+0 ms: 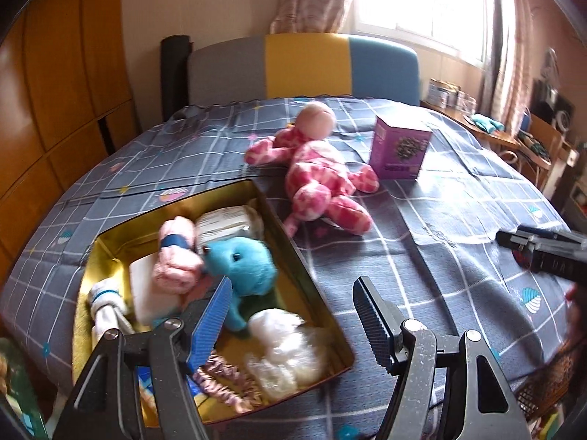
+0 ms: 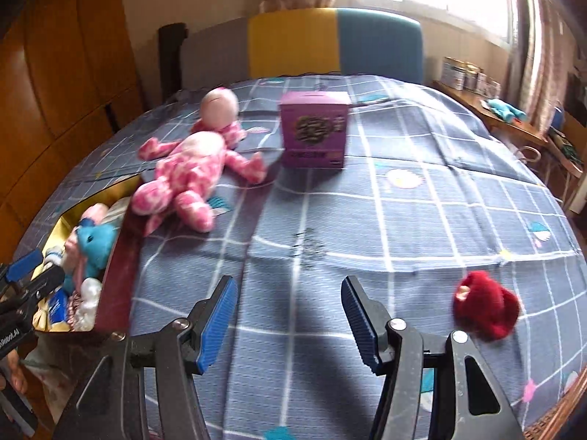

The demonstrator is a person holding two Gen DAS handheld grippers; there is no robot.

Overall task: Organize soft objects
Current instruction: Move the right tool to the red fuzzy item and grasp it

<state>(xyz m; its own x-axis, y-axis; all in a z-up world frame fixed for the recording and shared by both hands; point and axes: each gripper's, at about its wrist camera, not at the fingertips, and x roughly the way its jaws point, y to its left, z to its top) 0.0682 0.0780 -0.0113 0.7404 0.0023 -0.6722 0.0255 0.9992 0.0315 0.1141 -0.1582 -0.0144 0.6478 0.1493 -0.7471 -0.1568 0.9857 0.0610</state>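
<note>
A gold-lined tin box [image 1: 290, 253] [image 2: 117, 253] sits on the checked cloth at the left, holding a blue plush [image 1: 244, 264] [image 2: 93, 244], a pink rolled cloth [image 1: 176, 256], white socks [image 1: 104, 306], a clear bag [image 1: 284, 354] and a scrunchie [image 1: 227, 385]. A pink-and-white plush giraffe [image 1: 319, 176] [image 2: 187, 172] lies just beyond the box. A dark red plush [image 2: 486, 308] lies at the right. My left gripper [image 1: 293, 315] hovers open over the box's near right edge, empty. My right gripper [image 2: 290, 315] hangs open over bare cloth, empty.
A purple carton [image 1: 400, 146] [image 2: 315, 134] stands upright behind the giraffe. A chair back in grey, yellow and blue [image 1: 304, 66] stands at the table's far side. A cluttered wooden side table [image 1: 513, 135] is at the right. The right gripper's body [image 1: 543, 253] shows at the right edge.
</note>
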